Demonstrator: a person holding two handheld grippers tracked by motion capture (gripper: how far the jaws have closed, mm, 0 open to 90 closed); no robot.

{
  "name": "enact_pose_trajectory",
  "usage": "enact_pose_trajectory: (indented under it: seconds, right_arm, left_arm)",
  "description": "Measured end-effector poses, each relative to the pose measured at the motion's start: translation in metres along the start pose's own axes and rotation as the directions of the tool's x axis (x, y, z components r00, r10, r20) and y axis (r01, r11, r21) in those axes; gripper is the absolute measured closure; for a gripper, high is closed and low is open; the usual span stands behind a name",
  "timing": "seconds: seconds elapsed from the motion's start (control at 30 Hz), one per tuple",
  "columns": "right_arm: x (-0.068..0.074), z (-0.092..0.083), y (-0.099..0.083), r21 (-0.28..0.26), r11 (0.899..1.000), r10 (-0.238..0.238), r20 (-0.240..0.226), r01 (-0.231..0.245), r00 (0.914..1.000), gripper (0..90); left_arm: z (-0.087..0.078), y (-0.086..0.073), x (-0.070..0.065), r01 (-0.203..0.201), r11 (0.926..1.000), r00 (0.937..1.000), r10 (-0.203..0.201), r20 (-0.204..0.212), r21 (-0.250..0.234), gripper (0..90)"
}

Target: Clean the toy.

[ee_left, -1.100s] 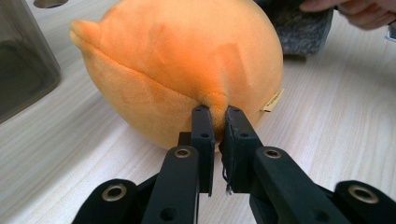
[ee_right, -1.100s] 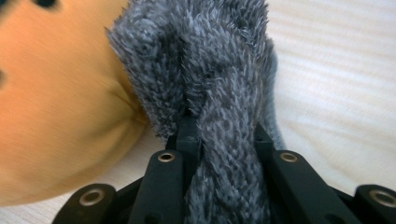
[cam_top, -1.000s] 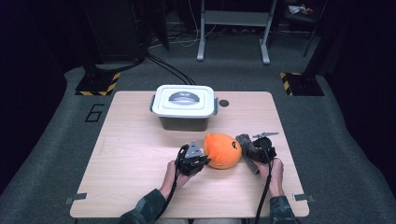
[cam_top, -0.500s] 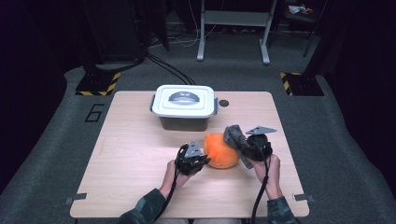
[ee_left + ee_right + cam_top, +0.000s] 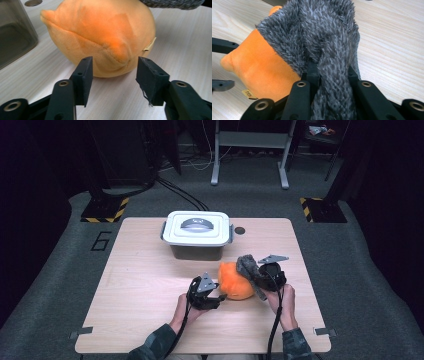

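The orange plush toy lies on the desk, just in front of the lidded box. The right gripper has its fingers clamped on the toy's grey furry part, which it holds lifted above the orange body, probably to peel it away or pull it free. The left gripper sits low at the toy's near end; its fingers have just been opening and now stand apart on either side of the plush without pressing, so that hold looks released.
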State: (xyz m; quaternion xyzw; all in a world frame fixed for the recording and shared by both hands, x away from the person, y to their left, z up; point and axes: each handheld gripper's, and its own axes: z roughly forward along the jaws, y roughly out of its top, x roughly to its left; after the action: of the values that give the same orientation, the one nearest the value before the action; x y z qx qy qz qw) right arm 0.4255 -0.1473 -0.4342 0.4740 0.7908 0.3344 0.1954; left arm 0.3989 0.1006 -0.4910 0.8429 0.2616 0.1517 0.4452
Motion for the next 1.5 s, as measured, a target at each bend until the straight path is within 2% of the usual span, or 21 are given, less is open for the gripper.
enact_pose_trajectory:
  seconds: [0.1,0.23,0.37,0.57,0.7,0.73,0.8,0.83,0.9,1.0,1.07,1.13,1.3,1.37,1.5]
  right_arm:
    - [0.0,0.0,0.0,-0.001,1.0,0.003,-0.004,-0.003,1.0,73.9]
    - [0.0,0.0,-0.001,-0.007,1.0,-0.011,-0.005,0.011,0.9999,73.9]
    - [0.001,-0.002,-0.001,-0.011,1.0,-0.005,0.008,0.005,1.0,73.8]
    - [0.003,-0.018,0.001,-0.046,0.999,-0.017,0.013,0.017,0.9998,73.8]
    - [0.018,-0.032,0.008,-0.069,0.996,-0.053,0.01,0.053,0.9986,73.8]
    - [0.021,-0.034,0.01,-0.076,0.994,-0.074,0.003,0.074,0.9973,73.8]
    - [0.032,-0.037,0.013,-0.074,0.992,-0.101,-0.012,0.1,0.9948,73.8]
    - [0.037,-0.037,0.014,-0.075,0.992,-0.103,-0.018,0.102,0.9945,73.8]
    - [0.048,-0.033,0.016,-0.066,0.99,-0.128,-0.047,0.125,0.9907,73.8]
    - [0.057,-0.017,0.016,-0.021,0.987,-0.16,-0.04,0.159,0.9863,73.8]
    - [0.057,-0.01,0.015,-0.021,0.985,-0.171,-0.035,0.171,0.9846,73.9]
    - [0.054,-0.007,0.014,-0.017,0.988,-0.153,-0.044,0.153,0.9872,74.0]
    - [0.049,-0.007,0.013,-0.003,0.989,-0.148,-0.01,0.148,0.9889,74.0]
    - [0.042,-0.007,0.011,0.001,0.991,-0.135,0.004,0.135,0.9908,73.9]
    - [0.028,-0.007,0.006,0.009,0.995,-0.096,0.018,0.096,0.9953,73.9]
  left_arm:
    - [0.006,-0.001,0.0,-0.017,0.9998,0.9998,0.018,-0.006,0.009,47.4]
    - [0.01,0.0,-0.002,-0.04,0.9992,0.9991,0.04,-0.01,0.001,61.8]
    - [0.011,0.001,-0.002,-0.033,0.9994,0.9994,0.033,-0.004,-0.014,74.4]
    - [0.006,0.008,0.0,-0.009,0.9994,0.9995,0.01,0.028,-0.033,80.5]
    - [0.002,0.015,0.001,0.006,0.9987,0.9984,-0.003,0.057,-0.051,81.7]
    - [0.0,0.016,0.0,0.002,0.9982,0.9986,0.001,0.053,-0.06,82.0]
    - [-0.002,0.018,0.0,0.015,0.998,0.9972,-0.01,0.074,-0.062,82.5]
    - [-0.002,0.019,0.0,0.032,0.9975,0.9962,-0.027,0.083,-0.063,82.6]
    - [-0.001,0.019,0.0,0.032,0.9977,0.9959,-0.027,0.086,-0.059,82.8]
    - [0.001,0.018,0.0,0.028,0.9989,0.997,-0.025,0.073,-0.037,82.7]
    - [0.002,0.015,0.002,0.041,0.9988,0.9963,-0.039,0.077,-0.026,82.8]
    - [0.002,0.013,0.004,0.056,0.998,0.9958,-0.053,0.075,-0.029,82.9]
    - [0.002,0.012,0.005,0.048,0.9984,0.9964,-0.046,0.071,-0.029,83.0]
    - [0.002,0.011,0.005,0.059,0.9978,0.995,-0.057,0.082,-0.028,83.0]
    - [0.002,0.01,0.006,0.058,0.9978,0.9954,-0.055,0.078,-0.031,82.8]
